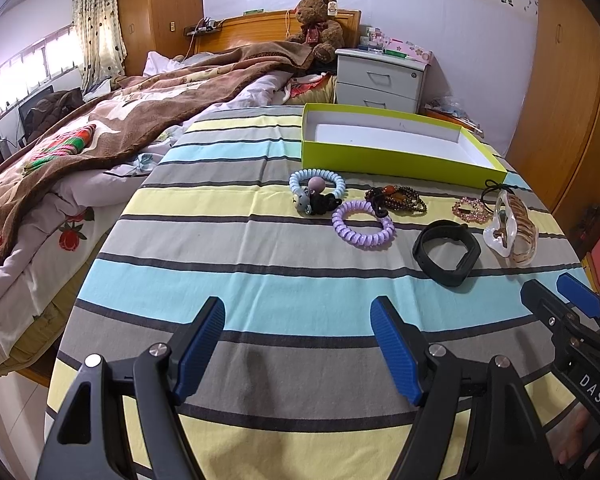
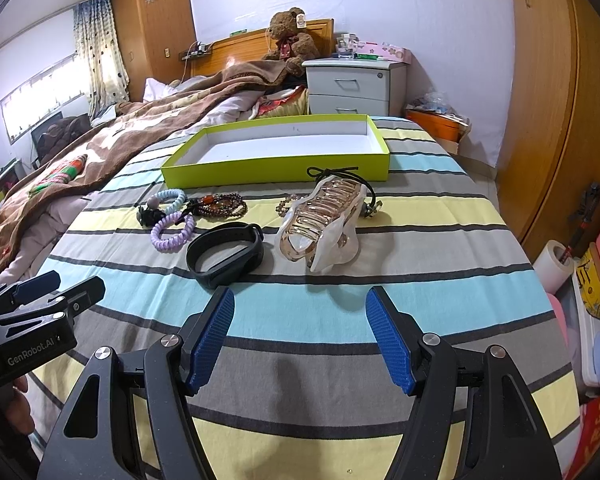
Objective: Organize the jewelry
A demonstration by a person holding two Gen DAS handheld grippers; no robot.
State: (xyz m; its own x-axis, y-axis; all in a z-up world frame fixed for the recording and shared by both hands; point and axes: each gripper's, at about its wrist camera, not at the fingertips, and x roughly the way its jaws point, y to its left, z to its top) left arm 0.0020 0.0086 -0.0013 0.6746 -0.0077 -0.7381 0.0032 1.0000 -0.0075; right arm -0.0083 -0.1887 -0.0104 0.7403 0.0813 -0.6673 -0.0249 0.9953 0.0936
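Both grippers hover with jaws spread wide over the striped cloth [image 1: 260,280], holding nothing. Ahead of the left gripper [image 1: 298,346], left to right, lie a pale blue coil hair tie [image 1: 320,178], a purple coil hair tie [image 1: 362,224], a brown bead bracelet [image 1: 404,198], and a black wristband [image 1: 446,252]. The right gripper [image 2: 300,340] faces the wristband and a large translucent hair claw [image 2: 324,220]. The lime green box [image 2: 276,168] sits beyond them all.
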